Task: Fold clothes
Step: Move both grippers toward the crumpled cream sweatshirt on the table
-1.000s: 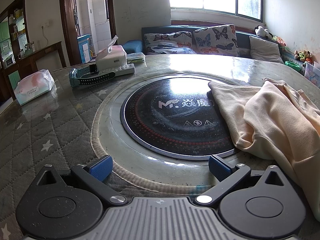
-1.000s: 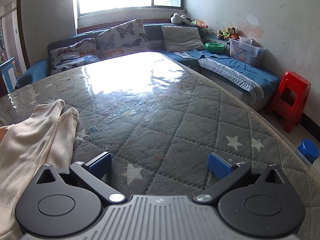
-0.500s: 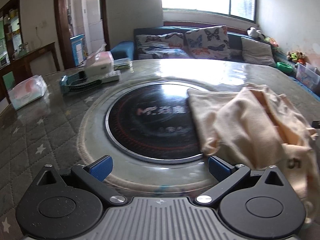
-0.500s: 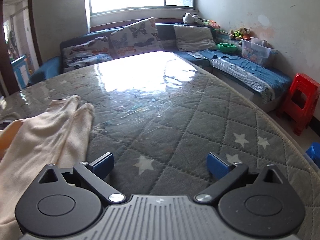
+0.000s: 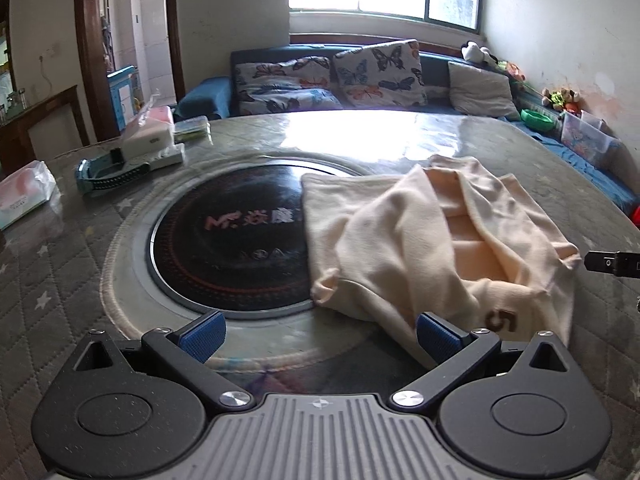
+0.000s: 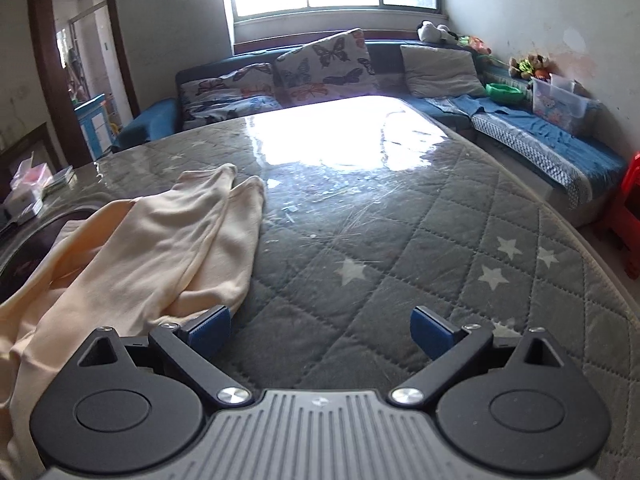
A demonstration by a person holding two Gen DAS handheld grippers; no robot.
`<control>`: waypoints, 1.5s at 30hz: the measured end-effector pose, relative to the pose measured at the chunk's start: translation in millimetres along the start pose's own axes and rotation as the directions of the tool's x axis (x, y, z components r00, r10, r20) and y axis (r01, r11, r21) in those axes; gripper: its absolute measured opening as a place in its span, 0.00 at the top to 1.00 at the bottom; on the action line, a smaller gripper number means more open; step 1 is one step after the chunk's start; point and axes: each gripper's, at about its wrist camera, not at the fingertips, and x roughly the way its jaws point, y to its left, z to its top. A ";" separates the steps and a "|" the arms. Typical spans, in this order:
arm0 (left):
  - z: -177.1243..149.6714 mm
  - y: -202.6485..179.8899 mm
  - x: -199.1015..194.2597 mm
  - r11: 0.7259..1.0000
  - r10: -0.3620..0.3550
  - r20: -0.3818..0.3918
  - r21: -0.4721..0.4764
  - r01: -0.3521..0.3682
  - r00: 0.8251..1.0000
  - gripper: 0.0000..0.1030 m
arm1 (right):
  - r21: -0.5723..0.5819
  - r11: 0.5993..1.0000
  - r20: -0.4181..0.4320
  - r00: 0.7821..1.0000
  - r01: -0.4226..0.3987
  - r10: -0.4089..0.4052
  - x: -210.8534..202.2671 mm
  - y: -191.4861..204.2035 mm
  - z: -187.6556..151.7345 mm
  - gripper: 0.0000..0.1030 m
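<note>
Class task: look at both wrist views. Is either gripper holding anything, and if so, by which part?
Nothing is held. The left gripper and right gripper are both open; the cream garment lies crumpled on the table, close beside one finger of each gripper but ungrasped.

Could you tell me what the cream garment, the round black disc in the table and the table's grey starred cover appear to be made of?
Cream garment: soft matte knit, probably cotton; it drapes in loose folds.
Round black disc: glossy, likely glass or ceramic; it mirrors the window light.
Grey starred cover: quilted fabric with diamond stitching, seemingly under a clear glossy sheet, given the glare and scratches.
</note>
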 end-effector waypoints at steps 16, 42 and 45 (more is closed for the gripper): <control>0.7 -23.1 -15.8 0.999 -0.049 0.007 0.017 0.048 0.999 0.00 | -0.092 0.995 0.025 0.999 -0.031 0.034 -29.9 26.0 -12.6 0.04; -10.0 -36.3 -31.7 0.997 -0.049 0.016 0.064 0.048 0.999 0.00 | -0.137 0.989 0.015 0.998 -0.063 0.066 -51.7 43.2 -28.3 0.00; -11.3 -36.0 -33.5 0.997 -0.049 0.017 0.067 0.048 0.999 0.00 | -0.146 0.987 0.013 0.997 -0.068 0.070 -53.1 45.2 -29.7 0.00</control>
